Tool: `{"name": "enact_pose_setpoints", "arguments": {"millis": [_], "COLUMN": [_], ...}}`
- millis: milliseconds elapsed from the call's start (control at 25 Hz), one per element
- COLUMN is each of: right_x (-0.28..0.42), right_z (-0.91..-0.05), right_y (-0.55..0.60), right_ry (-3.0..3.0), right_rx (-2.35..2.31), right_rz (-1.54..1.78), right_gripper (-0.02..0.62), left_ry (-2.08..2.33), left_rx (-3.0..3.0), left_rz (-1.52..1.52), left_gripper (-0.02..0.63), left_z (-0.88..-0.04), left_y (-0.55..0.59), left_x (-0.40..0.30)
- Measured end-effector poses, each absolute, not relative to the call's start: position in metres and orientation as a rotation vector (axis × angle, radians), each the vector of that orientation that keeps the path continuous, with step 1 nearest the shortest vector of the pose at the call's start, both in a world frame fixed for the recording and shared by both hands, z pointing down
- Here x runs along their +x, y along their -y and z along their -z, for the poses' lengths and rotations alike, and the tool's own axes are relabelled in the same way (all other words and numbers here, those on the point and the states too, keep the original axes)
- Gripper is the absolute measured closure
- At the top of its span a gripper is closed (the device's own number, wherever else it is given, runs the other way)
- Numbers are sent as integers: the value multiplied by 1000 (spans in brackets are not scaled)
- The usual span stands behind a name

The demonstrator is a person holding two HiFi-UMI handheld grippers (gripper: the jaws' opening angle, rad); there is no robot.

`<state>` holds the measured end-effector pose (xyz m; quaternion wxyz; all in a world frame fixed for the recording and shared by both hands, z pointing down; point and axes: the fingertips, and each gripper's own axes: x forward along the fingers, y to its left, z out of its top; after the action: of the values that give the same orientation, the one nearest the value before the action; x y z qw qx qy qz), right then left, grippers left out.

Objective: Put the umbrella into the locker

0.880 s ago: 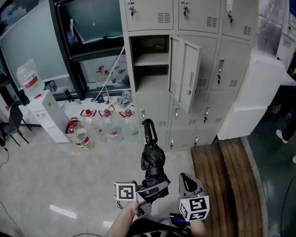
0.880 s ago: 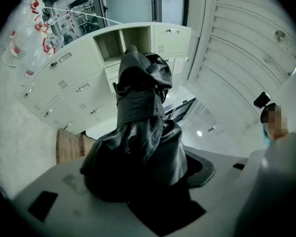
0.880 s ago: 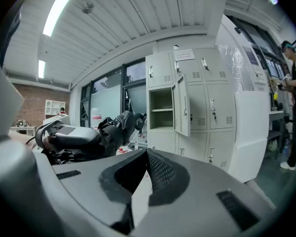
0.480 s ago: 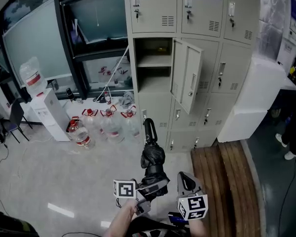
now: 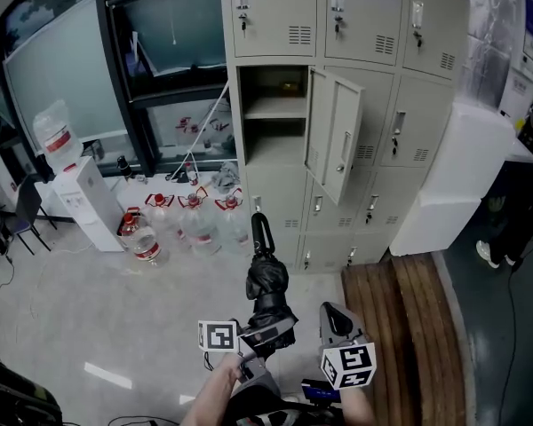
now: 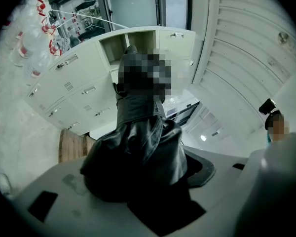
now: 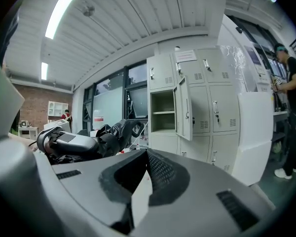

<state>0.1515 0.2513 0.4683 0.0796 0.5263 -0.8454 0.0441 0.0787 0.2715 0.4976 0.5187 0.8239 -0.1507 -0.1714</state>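
A folded black umbrella (image 5: 266,278) with a curved handle points up toward the lockers, and my left gripper (image 5: 265,334) is shut on its bundled fabric. In the left gripper view the umbrella (image 6: 138,147) fills the space between the jaws of the left gripper (image 6: 143,186). The beige locker (image 5: 271,114) stands ahead with its door (image 5: 334,131) swung open and a shelf inside. My right gripper (image 5: 336,319) hangs just right of the umbrella, shut and empty. In the right gripper view the right gripper (image 7: 145,177) has its pads together, and the umbrella (image 7: 113,132) lies to its left.
Several large water bottles (image 5: 188,224) stand on the floor left of the lockers, beside a white water dispenser (image 5: 78,198). A wooden platform (image 5: 409,318) and a big white block (image 5: 453,185) lie to the right. A person's leg (image 5: 506,229) shows at the right edge.
The umbrella and my left gripper have drifted slightly left and up. The person at the right edge has shifted a step.
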Motion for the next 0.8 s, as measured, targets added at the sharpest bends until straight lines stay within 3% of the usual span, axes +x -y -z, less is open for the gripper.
{"name": "enact_pose_setpoints", "arguments": {"millis": [400, 800], "right_x": [146, 111], "right_z": [-481, -494], "right_y": [-171, 17], "right_ry": [2527, 2500], "right_rx": [1537, 1551], "right_rz": [-132, -156], "right_gripper": [595, 595], "left_ry": [412, 353], "left_rx": [1964, 1974], "left_rz": [414, 356], "left_gripper": [322, 322], "left_z": [-511, -520], "left_y": [-193, -12], "left_x": [66, 48]}}
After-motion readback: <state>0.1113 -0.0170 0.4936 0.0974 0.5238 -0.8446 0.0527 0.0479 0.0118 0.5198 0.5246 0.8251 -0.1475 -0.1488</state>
